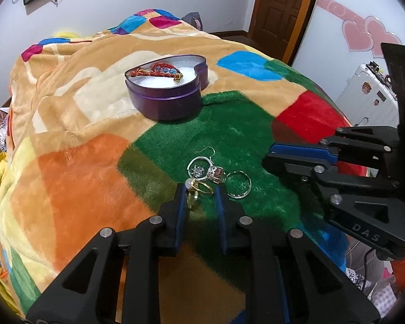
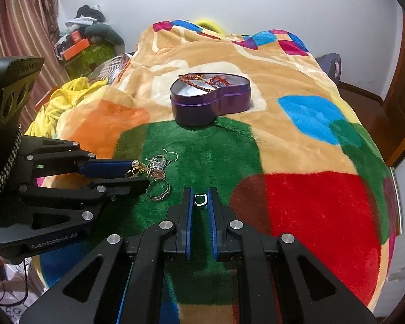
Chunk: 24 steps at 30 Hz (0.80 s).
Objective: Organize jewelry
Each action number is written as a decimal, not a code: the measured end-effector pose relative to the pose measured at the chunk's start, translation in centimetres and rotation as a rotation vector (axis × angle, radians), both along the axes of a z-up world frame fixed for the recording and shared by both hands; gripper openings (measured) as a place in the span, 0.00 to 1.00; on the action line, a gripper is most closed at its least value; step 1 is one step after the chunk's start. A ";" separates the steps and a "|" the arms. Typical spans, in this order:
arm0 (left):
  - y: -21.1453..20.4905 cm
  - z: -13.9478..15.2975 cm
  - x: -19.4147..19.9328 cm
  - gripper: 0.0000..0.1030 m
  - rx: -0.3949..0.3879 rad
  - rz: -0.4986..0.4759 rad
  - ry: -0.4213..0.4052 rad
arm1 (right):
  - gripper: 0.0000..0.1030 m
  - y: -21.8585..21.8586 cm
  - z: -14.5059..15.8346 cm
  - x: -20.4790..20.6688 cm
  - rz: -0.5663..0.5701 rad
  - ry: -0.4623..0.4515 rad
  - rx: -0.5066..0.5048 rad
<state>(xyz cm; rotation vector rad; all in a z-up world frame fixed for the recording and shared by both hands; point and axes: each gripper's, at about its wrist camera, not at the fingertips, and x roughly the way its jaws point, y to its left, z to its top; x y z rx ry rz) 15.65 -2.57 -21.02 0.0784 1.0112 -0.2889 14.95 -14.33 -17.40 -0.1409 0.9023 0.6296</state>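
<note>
Left gripper [image 1: 201, 193] stood with jaws partly apart, straddling a gold ring [image 1: 195, 189] at the edge of a small heap of jewelry [image 1: 206, 172] on the green patch of the blanket [image 1: 237, 132] covering the bed. Right gripper [image 2: 199, 199] had narrow jaws closed on a small silver hoop earring [image 2: 199, 199], held near the heap. The heart-shaped purple tin [image 1: 172, 97] lay open well beyond, already holding a red braided bracelet [image 1: 156, 71]. Likely hazards: the rings touched and overlapped, so closing on one could drag or scatter its neighbours into the deep pile; the thin earring could slip from its light pinch during the carry; the tin could tilt on the soft bedding.
</note>
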 end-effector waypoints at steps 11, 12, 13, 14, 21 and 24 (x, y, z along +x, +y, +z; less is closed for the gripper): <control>1.2 0.4 -0.3 0.14 -0.009 0.034 -0.006 | 0.09 -0.5 0.6 0.0 -0.008 -0.015 0.014; 1.4 0.4 -0.5 0.14 -0.009 0.035 -0.006 | 0.09 -0.6 0.7 0.0 -0.008 -0.015 0.015; 1.6 0.5 -0.7 0.14 -0.011 0.036 -0.005 | 0.09 -0.6 0.7 0.1 -0.007 -0.015 0.017; 1.8 0.4 -0.8 0.14 -0.014 0.036 -0.003 | 0.09 -0.7 0.7 0.1 -0.008 -0.014 0.019; 2.0 -0.3 -0.1 0.14 -0.022 0.043 0.004 | 0.09 -0.4 0.8 0.1 -0.009 -0.012 0.025; 1.6 -0.5 0.1 0.14 -0.001 0.041 -0.009 | 0.09 -0.4 1.0 0.0 -0.008 -0.014 0.025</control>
